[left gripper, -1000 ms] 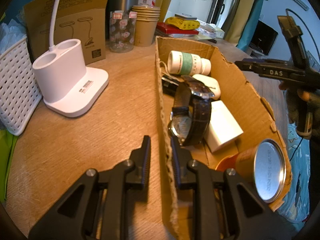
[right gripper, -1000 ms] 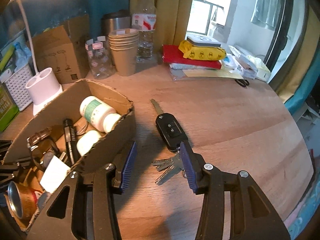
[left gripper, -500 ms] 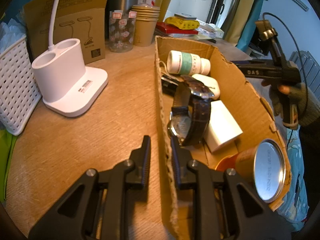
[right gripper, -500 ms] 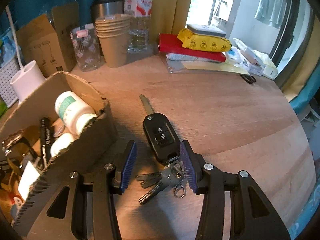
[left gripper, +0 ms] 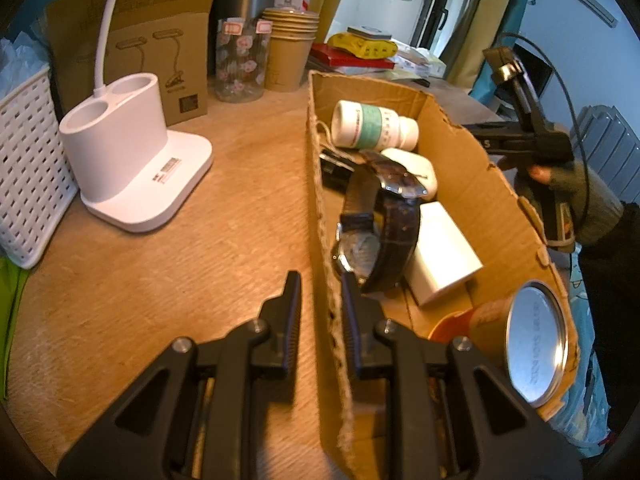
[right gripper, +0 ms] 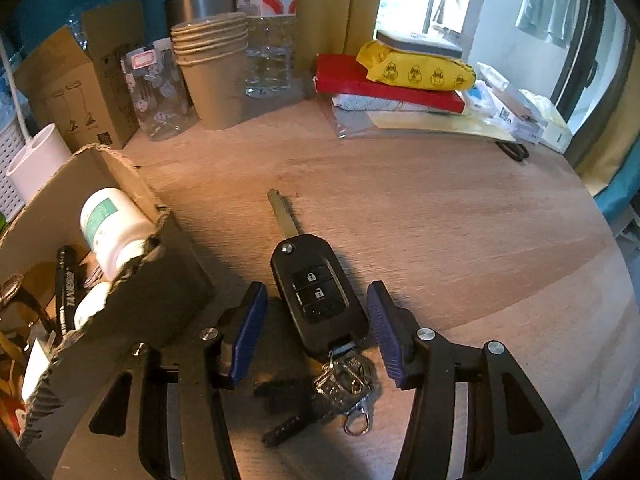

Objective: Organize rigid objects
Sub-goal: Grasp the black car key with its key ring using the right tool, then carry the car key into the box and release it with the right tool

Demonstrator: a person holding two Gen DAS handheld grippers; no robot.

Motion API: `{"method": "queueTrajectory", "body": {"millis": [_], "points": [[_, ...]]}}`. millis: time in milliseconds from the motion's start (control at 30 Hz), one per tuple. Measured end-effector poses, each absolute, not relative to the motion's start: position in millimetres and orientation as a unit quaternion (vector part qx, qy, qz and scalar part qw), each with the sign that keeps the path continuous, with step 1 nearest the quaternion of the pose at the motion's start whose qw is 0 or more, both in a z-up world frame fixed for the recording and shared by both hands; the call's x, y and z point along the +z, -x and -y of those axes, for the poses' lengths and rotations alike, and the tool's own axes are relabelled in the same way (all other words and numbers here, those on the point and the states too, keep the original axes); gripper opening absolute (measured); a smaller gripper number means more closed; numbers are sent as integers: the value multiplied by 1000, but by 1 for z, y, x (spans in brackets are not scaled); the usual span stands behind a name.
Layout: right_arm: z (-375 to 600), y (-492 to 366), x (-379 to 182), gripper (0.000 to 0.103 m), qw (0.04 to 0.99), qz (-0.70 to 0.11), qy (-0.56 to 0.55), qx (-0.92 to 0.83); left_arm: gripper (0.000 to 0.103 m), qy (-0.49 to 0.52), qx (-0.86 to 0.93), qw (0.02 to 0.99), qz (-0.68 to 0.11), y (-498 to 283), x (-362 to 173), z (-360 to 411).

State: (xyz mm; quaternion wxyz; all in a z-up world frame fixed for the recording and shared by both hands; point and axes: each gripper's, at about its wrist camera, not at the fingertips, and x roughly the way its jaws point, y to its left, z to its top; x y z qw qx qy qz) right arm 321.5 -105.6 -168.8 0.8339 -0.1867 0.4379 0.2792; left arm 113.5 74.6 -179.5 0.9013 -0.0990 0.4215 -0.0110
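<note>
A black car key fob point(right gripper: 316, 296) with its metal blade out lies on the wooden table, a ring of keys point(right gripper: 344, 376) behind it. My right gripper point(right gripper: 316, 293) hangs low over it with a blue pad on each side of the fob. Its jaws are opening and the pads do not touch the fob. My left gripper point(left gripper: 320, 304) is shut on the near wall of the cardboard box point(left gripper: 480, 184). Inside the box lie a watch point(left gripper: 392, 232), a white bottle point(left gripper: 372, 126), a white block point(left gripper: 444, 256) and a tin can point(left gripper: 536, 344).
A white lamp base point(left gripper: 132, 168) and a white basket point(left gripper: 24, 168) stand left of the box. Paper cups point(right gripper: 212, 72), a water bottle point(right gripper: 268, 32), a stack with a red book point(right gripper: 380, 84) and scissors point(right gripper: 514, 150) line the table's back.
My right gripper has come down and forward over the key fob, and its jaws have widened, so the fob now lies between them. The left gripper has kept still.
</note>
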Motion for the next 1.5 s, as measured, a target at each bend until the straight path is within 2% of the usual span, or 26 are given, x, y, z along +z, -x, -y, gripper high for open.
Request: {"method": "queueTrajectory", "body": {"millis": [100,233,433,1500], "points": [[106,-324,-171,55,832,-441,179,283,21,101,-13,901,-422,-114,-180,-75],[106,-324,-169,45,833,-440,181,281,21,103,-14,901,-422,-114,-180,-76],[106,-320,-165,40,835,-436,194,272,22,103,-14,901,-422,-115,-180,-76],[131,-260,-94,38,862,-382,200,264,22,99,-10,901,-422,-114,-179,-78]]}}
